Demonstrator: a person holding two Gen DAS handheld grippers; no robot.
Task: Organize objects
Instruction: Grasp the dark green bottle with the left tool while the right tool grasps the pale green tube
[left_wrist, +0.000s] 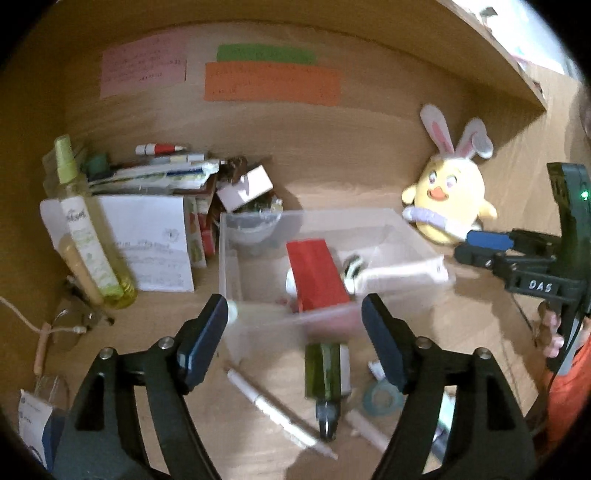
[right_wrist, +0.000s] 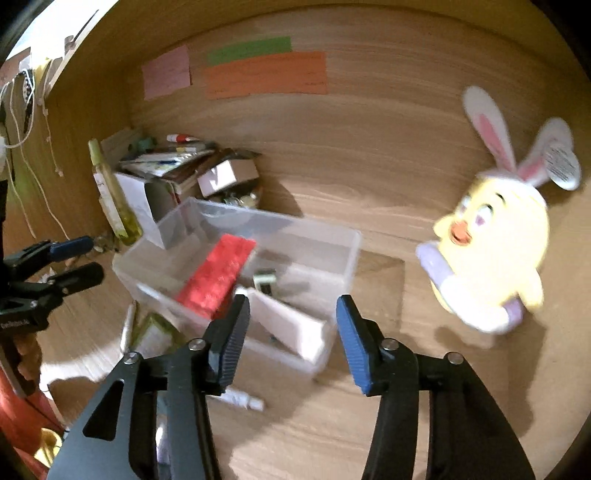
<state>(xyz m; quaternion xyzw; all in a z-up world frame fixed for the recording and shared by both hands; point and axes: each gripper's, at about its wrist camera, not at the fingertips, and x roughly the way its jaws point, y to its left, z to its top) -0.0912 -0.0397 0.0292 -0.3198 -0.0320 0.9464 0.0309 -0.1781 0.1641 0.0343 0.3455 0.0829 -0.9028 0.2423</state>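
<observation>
Both fisheye views are dim and warm-toned, ringed by a black vignette, with straight edges such as the wooden shelf board (left_wrist: 491, 62) bowed into curves toward the rim. Motion blur smears most of the scene: the yellow plush chick with rabbit ears (right_wrist: 495, 236) is soft and streaked in the right wrist view, and the clear plastic storage box (left_wrist: 402, 229) loses its outline in both. Dark shadows fall on the light wooden desktop (right_wrist: 369, 413), and daylight blows out the upper corners.
</observation>
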